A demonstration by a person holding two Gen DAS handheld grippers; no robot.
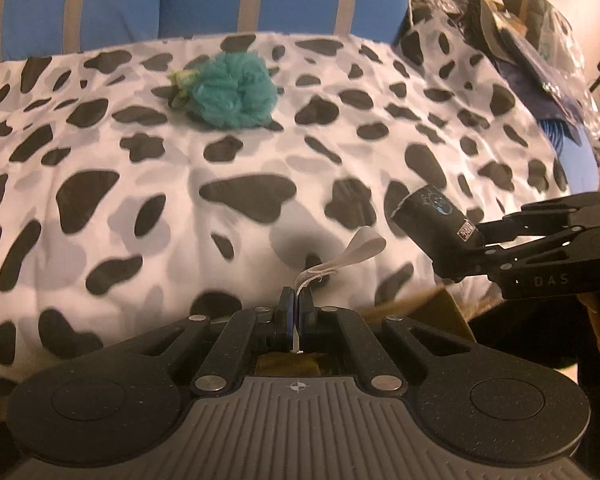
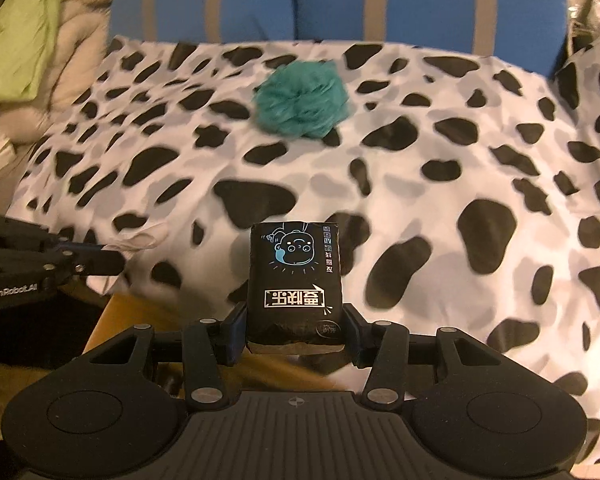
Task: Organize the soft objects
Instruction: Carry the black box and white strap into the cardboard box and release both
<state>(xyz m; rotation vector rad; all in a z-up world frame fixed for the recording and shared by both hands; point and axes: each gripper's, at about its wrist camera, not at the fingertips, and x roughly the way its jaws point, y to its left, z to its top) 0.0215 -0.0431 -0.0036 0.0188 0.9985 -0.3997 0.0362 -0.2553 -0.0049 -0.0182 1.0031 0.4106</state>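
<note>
Claws first, nearest the cameras. Left claw (image 1: 296, 312) has its jaws pressed together on a thin white strip with a string (image 1: 356, 250); the strip's free end loops up and flops toward the bedspread. What it belongs to I cannot tell. Right claw (image 2: 296, 328) is clamped on the lower end of a black packet (image 2: 296, 276), jaws part-way apart with the packet filling the gap. Packet carries a cartoon face and printed characters; from the left wrist view it sticks out ahead of the right claw, clear of the bedspread.

Below both claws: edge of a brown cardboard box (image 1: 428, 308), just beside the bed. Contents not visible.

Further out: cow-pattern bedspread (image 2: 440, 168), black and grey blotches on white, lightly rumpled. On it, well apart from both claws, a teal mesh bath sponge (image 2: 300, 98) with a green loop at one side, seen only in the left view.

Beyond: blue cushions with grey stripes (image 2: 332, 0); clutter of bags at far right of the left view.

Handling judgement: packet looks light and squashy with a slick wrapper, so hold across its flat sides, low down, firmly enough to stop sliding. Sponge should be very light and springy; pinch deep into the mesh or take the loop.
</note>
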